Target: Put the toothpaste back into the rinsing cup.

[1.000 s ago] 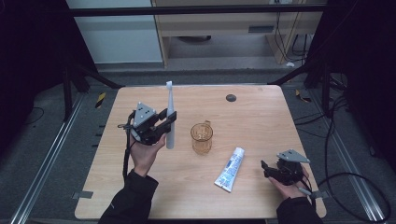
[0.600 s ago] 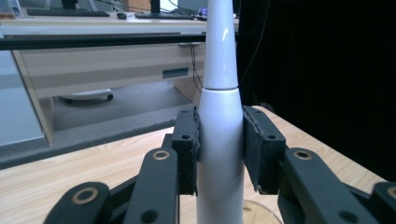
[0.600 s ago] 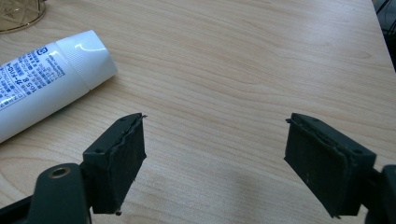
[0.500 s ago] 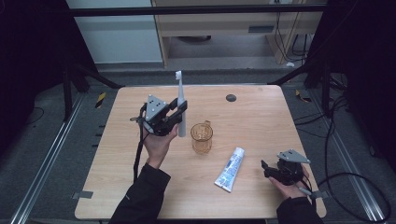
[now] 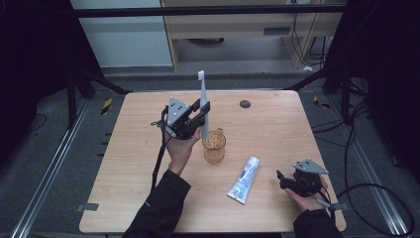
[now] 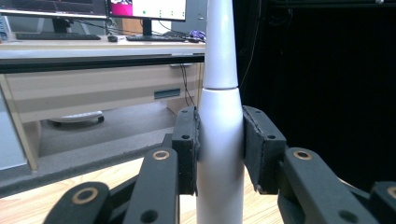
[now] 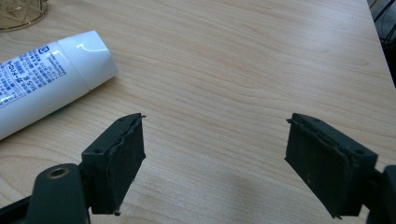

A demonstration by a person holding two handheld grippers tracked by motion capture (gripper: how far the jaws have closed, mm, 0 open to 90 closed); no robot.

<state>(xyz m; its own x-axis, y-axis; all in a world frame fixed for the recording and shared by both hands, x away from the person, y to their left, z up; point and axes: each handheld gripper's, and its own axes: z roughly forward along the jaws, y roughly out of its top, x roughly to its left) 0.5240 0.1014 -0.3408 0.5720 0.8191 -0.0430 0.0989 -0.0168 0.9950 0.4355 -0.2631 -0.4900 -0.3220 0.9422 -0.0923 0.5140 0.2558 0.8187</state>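
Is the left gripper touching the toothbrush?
Touching. The left gripper view shows the left gripper with both jaws pressed against the white toothbrush handle, no gap.

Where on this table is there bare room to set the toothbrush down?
Bare wood lies left of the left claw, along the far edge around the dark disc, and right of the cup. Crowded: cup, toothpaste tube, right claw.

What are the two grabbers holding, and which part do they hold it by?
The left gripper clamps the white electric toothbrush by the upper part of its handle, brush end up. The right gripper holds nothing; its jaws stand open.
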